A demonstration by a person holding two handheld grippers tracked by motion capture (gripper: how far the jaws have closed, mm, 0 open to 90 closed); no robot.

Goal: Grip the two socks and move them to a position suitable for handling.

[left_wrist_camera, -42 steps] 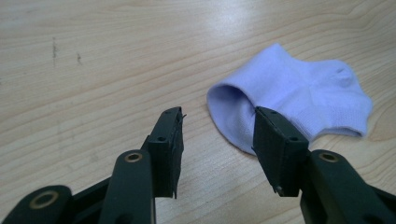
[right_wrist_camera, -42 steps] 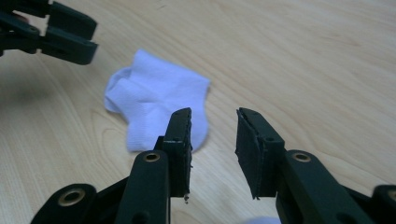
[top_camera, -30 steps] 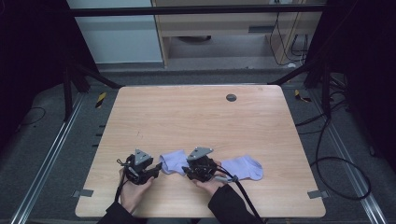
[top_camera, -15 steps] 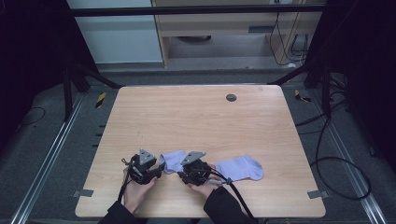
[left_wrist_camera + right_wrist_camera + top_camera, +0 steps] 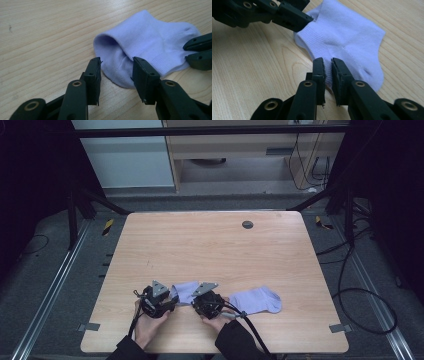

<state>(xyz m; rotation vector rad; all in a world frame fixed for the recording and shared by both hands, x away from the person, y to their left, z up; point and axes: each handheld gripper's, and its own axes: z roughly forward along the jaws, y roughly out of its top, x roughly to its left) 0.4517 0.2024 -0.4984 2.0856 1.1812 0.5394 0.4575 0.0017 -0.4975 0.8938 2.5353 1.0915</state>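
Two lilac socks lie on the wooden table (image 5: 210,250). One sock (image 5: 184,290) lies between my grippers and the other sock (image 5: 256,300) is to its right. My left gripper (image 5: 171,301) is open, its jaws either side of the sock's cuff (image 5: 117,57); they have just been closing. My right gripper (image 5: 195,301) is at the sock's other end. Its jaws have just been closing and now pinch a fold of the sock (image 5: 347,32), as seen at the right gripper (image 5: 328,75). The left gripper (image 5: 116,75) faces the right gripper's jaws.
A small dark round insert (image 5: 247,224) sits near the table's far edge. Metal frame rails and cables run along the floor at both sides. A hand holds each gripper at the table's near edge.
Both grippers keep their places at the two ends of the left sock. No clear shift of the socks.
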